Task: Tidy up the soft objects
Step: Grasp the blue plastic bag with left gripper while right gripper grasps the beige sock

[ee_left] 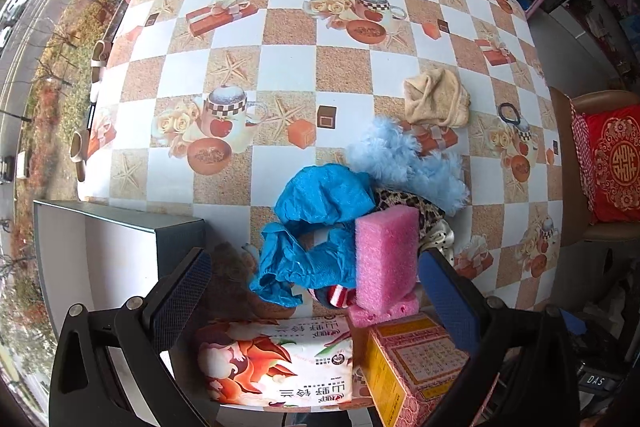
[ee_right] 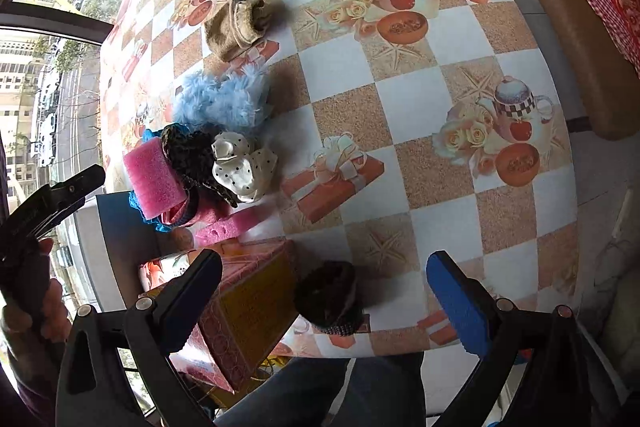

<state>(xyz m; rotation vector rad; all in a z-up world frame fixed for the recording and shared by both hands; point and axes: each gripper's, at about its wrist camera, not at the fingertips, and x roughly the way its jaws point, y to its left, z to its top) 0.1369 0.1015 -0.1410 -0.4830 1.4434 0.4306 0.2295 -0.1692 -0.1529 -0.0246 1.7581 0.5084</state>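
Left wrist, hidden: a striped red-and-white item (ee_left: 340,295) shows only as a sliver under the blue cloth (ee_left: 316,223); the leopard-print piece (ee_left: 404,201) and the dotted cream piece (ee_left: 440,237) are mostly covered by the pink sponge (ee_left: 386,255).
Left wrist, cut off: the yellow-and-pink box (ee_left: 408,367) runs out of the lower edge; the print on the snack packet (ee_left: 276,363) is upside down.
Left wrist, surface: checkered bench (ee_left: 280,39) with teapot and starfish prints; a window with a street view at left, a chair with a red cushion (ee_left: 612,163) at right.
Left wrist, counts: one beige cloth (ee_left: 436,103), one fluffy light-blue piece (ee_left: 404,159), one dark hair loop (ee_left: 509,111), one open grey box (ee_left: 120,251).
Left gripper (ee_left: 316,303): fingers wide apart, holding nothing, over the soft pile at the near bench edge.
Right wrist, hidden: the blue cloth is only a fringe behind the sponge.
Right wrist, hard to make out: a dark scrunchie (ee_right: 328,297) near the bench edge, detail murky.
Right wrist, counts: two pink foam pieces, one upright, one flat (ee_right: 232,225).
Right gripper (ee_right: 324,291): fingers wide, empty, either side of the scrunchie, contact not discernible.
Right wrist, person: a hand (ee_right: 36,303) grips the other tool at left.
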